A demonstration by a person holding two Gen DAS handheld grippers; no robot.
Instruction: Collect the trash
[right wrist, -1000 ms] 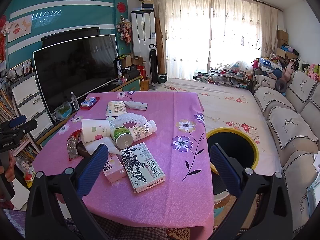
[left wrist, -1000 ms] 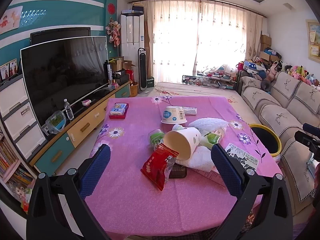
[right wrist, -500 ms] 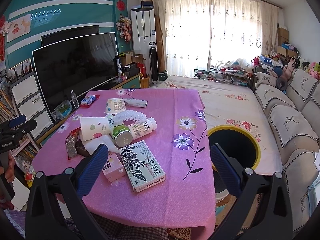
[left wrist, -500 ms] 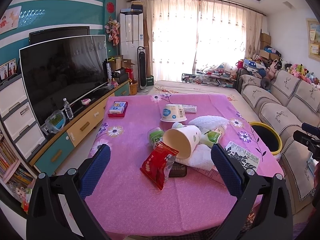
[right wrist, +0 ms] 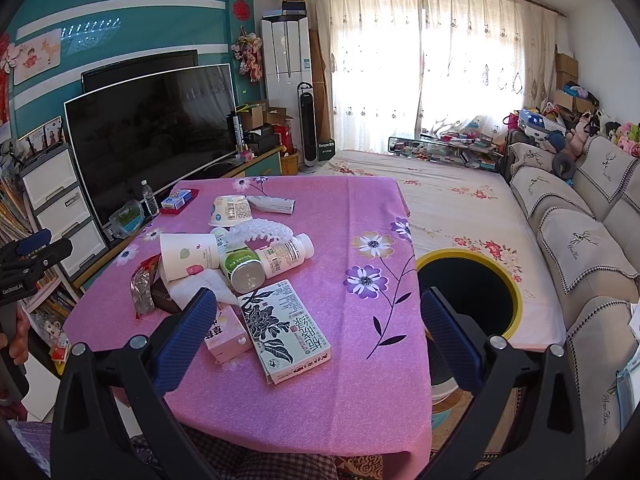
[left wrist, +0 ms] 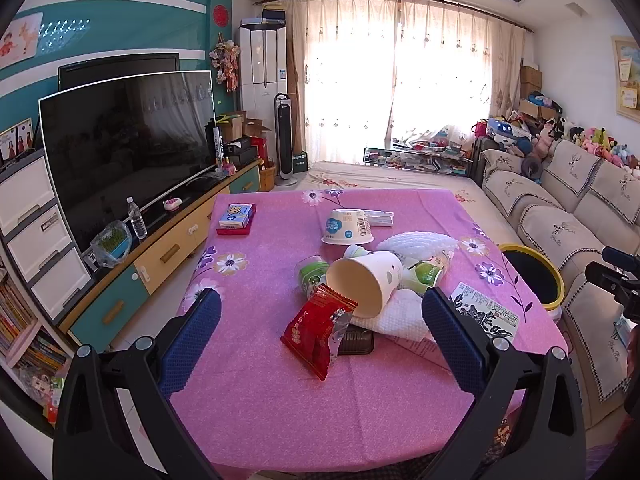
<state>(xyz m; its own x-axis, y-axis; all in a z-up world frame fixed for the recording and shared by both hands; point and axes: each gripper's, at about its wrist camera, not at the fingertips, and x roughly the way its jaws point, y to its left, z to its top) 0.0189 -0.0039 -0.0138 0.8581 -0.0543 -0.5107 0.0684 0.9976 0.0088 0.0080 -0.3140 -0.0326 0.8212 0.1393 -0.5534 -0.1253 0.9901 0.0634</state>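
Two grippers, left (left wrist: 320, 334) and right (right wrist: 314, 330), jaws spread wide, holding nothing, above a pink tablecloth (right wrist: 352, 208). Trash heaped mid-table: tipped paper cup (left wrist: 366, 286), red snack wrapper (left wrist: 316, 330), flowered carton (right wrist: 286, 326). Yellow-rimmed bin (right wrist: 514, 294) beside the table.

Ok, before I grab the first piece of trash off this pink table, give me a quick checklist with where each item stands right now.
1. Left gripper open and empty: ok.
2. Right gripper open and empty: ok.
3. Yellow-rimmed bin open beside the table, mouth unobstructed: ok.
4. Red snack wrapper lies nearest the left gripper, top side free to grasp: ok.
5. Paper cup lying on its side, leaning on the pile, may roll: not ok.
6. Whether the cup or the green-label bottle holds liquid: cannot tell.
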